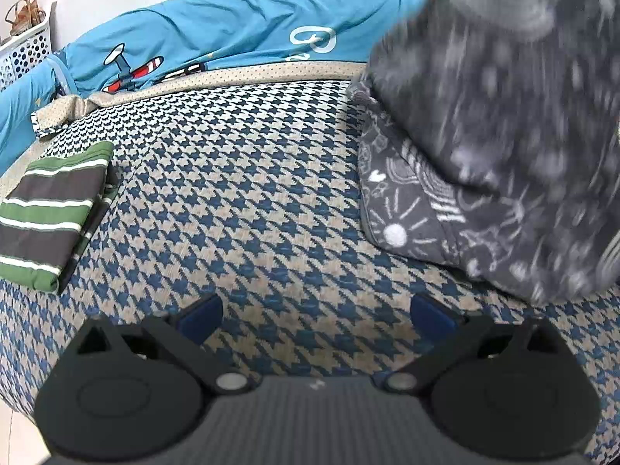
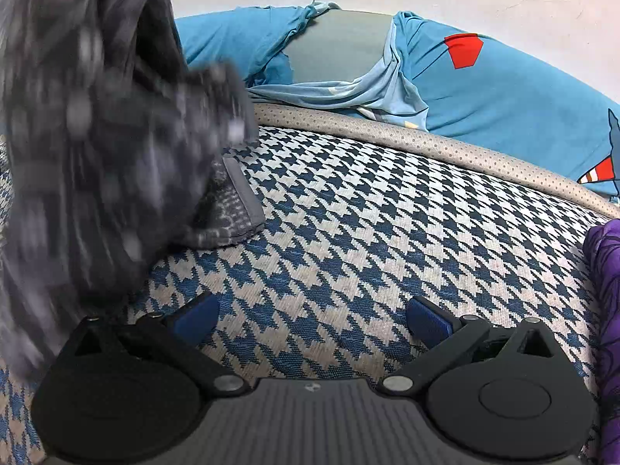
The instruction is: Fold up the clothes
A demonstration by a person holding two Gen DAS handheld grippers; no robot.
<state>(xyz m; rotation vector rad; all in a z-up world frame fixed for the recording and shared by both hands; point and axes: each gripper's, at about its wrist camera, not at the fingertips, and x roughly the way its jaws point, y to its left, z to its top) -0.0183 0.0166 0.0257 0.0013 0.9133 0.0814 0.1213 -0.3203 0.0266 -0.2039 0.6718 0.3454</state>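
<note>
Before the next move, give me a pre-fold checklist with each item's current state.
1. Left hand-held gripper open and empty: ok.
2. Right hand-held gripper open and empty: ok.
3. Grey patterned garment lying flat and at rest: not ok, its upper part is raised and motion-blurred.
4. What holds the garment up: cannot tell.
5. Folded green striped garment apart from the work area: ok, at the left.
6. Bare houndstooth surface between the garments: ok.

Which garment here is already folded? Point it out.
The green, grey and white striped garment, a neat stack on the left. The dark grey printed garment is rumpled and blurred; the purple garment is barely visible.
</note>
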